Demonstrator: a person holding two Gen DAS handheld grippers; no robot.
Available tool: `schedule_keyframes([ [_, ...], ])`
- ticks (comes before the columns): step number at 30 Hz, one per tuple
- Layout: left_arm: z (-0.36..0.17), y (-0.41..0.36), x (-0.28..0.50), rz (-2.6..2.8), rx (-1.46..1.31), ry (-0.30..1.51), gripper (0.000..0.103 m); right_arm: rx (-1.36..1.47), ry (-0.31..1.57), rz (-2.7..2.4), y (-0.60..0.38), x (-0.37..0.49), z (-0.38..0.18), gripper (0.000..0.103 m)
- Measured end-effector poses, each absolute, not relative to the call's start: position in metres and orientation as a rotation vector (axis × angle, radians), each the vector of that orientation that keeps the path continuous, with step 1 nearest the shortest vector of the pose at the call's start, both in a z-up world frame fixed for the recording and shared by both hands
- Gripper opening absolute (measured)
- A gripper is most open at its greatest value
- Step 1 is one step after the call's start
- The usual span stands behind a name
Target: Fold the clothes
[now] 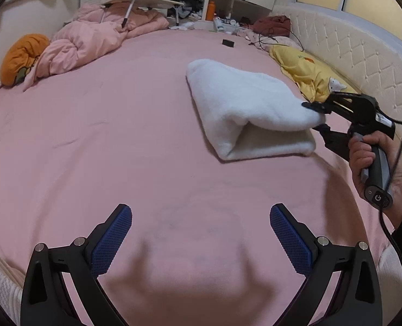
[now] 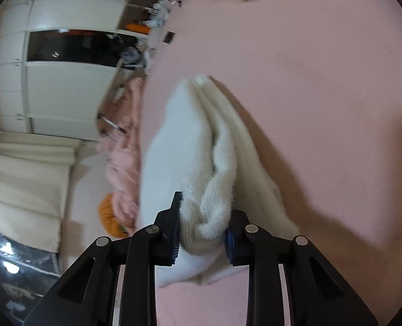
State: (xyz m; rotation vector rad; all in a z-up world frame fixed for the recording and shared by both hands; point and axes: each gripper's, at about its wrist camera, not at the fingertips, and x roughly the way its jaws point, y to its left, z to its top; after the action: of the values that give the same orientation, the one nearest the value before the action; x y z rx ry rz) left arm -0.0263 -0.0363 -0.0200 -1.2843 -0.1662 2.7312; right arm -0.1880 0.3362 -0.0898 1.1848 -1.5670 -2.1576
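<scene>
The right gripper is clamping its jaws on a bunched corner of the white fleece garment, the fabric squeezed into a thick wad between the two blue pads. Ahead of those jaws the garment is lying folded on the pink bed sheet, its layers running away from the grip in long soft ridges. In the left wrist view the same garment is sitting well ahead of the left gripper and off to its right, a doubled-over bundle with an open fold facing the camera. The right gripper is reaching in from the garment's far right corner, held by a hand wrapped around its dark handle.

The left gripper is hanging over bare sheet with its jaws standing wide apart and nothing between them; its shadow is falling on the sheet just beneath. Far ahead and to the left of these jaws a pink duvet is lying crumpled beside an orange cushion, and far ahead to the right a yellow garment is resting against the padded headboard.
</scene>
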Motion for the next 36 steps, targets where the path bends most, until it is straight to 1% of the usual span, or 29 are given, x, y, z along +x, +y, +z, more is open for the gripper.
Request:
schedule_keyframes([
  [2, -0.020, -0.038, -0.028, 2.727, -1.282, -0.197, 0.102, 1.247, -1.562, -2.110, 0.335, -0.192, -0.096, 0.039],
  [5, -0.022, -0.040, -0.031, 2.714, -1.291, -0.228, 0.102, 1.203, -1.710, -1.982, 0.349, -0.191, -0.111, 0.049],
  [6, -0.023, -0.040, -0.032, 2.710, -1.296, -0.233, 0.102, 1.187, -1.734, -1.953, 0.354, -0.189, -0.113, 0.055],
  [7, -0.024, -0.040, -0.033, 2.708, -1.302, -0.234, 0.102, 1.173, -1.741, -1.924, 0.358, -0.192, -0.114, 0.077],
  [8, -0.025, -0.040, -0.033, 2.705, -1.309, -0.235, 0.102, 1.163, -1.741, -1.891, 0.358, -0.197, -0.114, 0.084],
  [14, -0.036, -0.040, -0.040, 2.690, -1.362, -0.230, 0.102, 1.235, -1.668, -1.792, 0.355, -0.237, -0.119, 0.084],
  [15, -0.038, -0.039, -0.041, 2.688, -1.371, -0.224, 0.102, 1.233, -1.657, -1.784, 0.356, -0.243, -0.120, 0.082],
  [16, -0.040, -0.039, -0.041, 2.685, -1.381, -0.216, 0.102, 1.220, -1.610, -1.813, 0.357, -0.249, -0.116, 0.044],
  [17, -0.042, -0.038, -0.042, 2.683, -1.391, -0.207, 0.102, 1.228, -1.548, -1.837, 0.356, -0.253, -0.113, 0.018],
  [19, -0.046, -0.037, -0.044, 2.675, -1.407, -0.195, 0.102, 1.262, -1.425, -1.865, 0.353, -0.262, -0.110, 0.019],
  [21, -0.047, -0.036, -0.045, 2.666, -1.411, -0.196, 0.102, 1.287, -1.403, -1.876, 0.353, -0.268, -0.108, 0.026],
  [22, -0.047, -0.036, -0.045, 2.661, -1.407, -0.203, 0.102, 1.308, -1.430, -1.886, 0.356, -0.271, -0.110, 0.037],
  [23, -0.047, -0.035, -0.046, 2.657, -1.401, -0.212, 0.102, 1.316, -1.463, -1.899, 0.360, -0.274, -0.113, 0.044],
  [25, -0.048, -0.034, -0.047, 2.648, -1.400, -0.216, 0.102, 1.318, -1.527, -1.924, 0.368, -0.280, -0.119, 0.044],
  [27, -0.051, -0.033, -0.048, 2.644, -1.413, -0.201, 0.102, 1.320, -1.546, -1.861, 0.368, -0.290, -0.127, 0.044],
  [28, -0.052, -0.033, -0.048, 2.641, -1.422, -0.195, 0.102, 1.325, -1.537, -1.856, 0.368, -0.293, -0.128, 0.042],
  [29, -0.054, -0.033, -0.049, 2.636, -1.432, -0.196, 0.102, 1.332, -1.522, -1.864, 0.368, -0.295, -0.127, 0.027],
  [30, -0.055, -0.033, -0.050, 2.633, -1.439, -0.202, 0.102, 1.339, -1.506, -1.873, 0.368, -0.297, -0.127, 0.022],
  [31, -0.057, -0.033, -0.051, 2.632, -1.446, -0.211, 0.102, 1.346, -1.491, -1.881, 0.367, -0.299, -0.126, 0.022],
  [33, -0.059, -0.034, -0.052, 2.629, -1.455, -0.226, 0.102, 1.360, -1.460, -1.898, 0.367, -0.303, -0.125, 0.026],
  [35, -0.061, -0.034, -0.054, 2.627, -1.460, -0.235, 0.102, 1.373, -1.429, -1.914, 0.366, -0.307, -0.124, 0.043],
  [36, -0.062, -0.034, -0.055, 2.627, -1.463, -0.236, 0.102, 1.380, -1.413, -1.922, 0.366, -0.309, -0.123, 0.043],
])
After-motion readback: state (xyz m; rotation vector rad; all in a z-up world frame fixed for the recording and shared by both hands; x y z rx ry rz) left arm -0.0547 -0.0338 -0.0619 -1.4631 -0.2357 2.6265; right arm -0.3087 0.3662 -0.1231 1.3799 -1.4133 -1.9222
